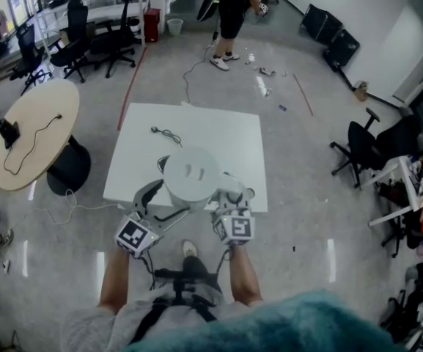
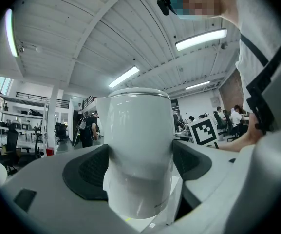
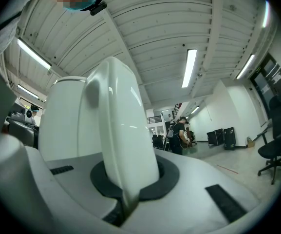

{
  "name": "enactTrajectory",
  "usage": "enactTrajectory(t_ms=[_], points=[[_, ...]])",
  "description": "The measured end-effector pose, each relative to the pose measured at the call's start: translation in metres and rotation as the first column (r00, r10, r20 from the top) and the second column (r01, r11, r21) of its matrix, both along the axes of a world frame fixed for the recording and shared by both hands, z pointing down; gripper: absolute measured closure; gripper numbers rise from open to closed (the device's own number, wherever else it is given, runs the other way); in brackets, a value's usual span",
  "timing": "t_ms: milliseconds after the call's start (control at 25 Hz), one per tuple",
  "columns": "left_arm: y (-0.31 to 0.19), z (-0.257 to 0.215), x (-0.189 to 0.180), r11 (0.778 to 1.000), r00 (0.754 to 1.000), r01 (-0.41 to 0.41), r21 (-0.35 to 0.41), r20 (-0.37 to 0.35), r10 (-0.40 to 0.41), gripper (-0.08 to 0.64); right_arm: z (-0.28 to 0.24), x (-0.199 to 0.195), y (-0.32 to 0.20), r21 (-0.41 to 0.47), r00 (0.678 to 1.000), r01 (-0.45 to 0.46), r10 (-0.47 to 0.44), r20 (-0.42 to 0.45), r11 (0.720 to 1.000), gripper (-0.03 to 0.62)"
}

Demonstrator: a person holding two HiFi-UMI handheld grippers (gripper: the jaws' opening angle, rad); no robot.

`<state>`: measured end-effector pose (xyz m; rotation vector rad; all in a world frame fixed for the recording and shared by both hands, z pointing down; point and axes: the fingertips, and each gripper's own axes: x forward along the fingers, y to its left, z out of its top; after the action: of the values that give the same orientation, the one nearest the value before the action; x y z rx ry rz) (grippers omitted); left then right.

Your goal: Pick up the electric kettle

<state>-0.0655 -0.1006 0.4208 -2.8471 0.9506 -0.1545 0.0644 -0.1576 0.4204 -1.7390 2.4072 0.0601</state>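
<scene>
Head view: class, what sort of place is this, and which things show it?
Probably an open-plan office or lab: wheeled office chairs, a round wooden table, and a white work table on a polished floor.

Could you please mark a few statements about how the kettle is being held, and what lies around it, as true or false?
1. The left gripper clamps the kettle by its body. True.
2. The right gripper is open and empty. False: it is shut on the kettle's handle.
3. A black cable lies on the white table. True.
4. The kettle is black. False: it is white.
5. In the head view, the round table stands to the right of the white table. False: it stands to the left.
</scene>
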Motion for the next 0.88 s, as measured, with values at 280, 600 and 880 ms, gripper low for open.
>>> enactTrajectory(t_ms=[280,600,880], points=[[0.021,-0.007,-0.003,1.0,1.0,0.001,0.01,-0.005,-0.001,0.152,-0.004,-0.003,0.021,0.01,1.0,0.003,-0.003,0.004,1.0,0.591],[0.045,-0.015,-0.009,1.0,1.0,0.004,0.023,-0.015,-0.003,0.152,-0.016,-0.01,0.045,0.01,1.0,0.007,-0.008,0.023,1.0,0.591],[0.067,-0.017,-0.014,1.0,1.0,0.004,0.022,-0.025,-0.003,0.152,-0.017,-0.013,0.068,0.005,0.999,-0.004,0.004,0.033,1.0,0.591]])
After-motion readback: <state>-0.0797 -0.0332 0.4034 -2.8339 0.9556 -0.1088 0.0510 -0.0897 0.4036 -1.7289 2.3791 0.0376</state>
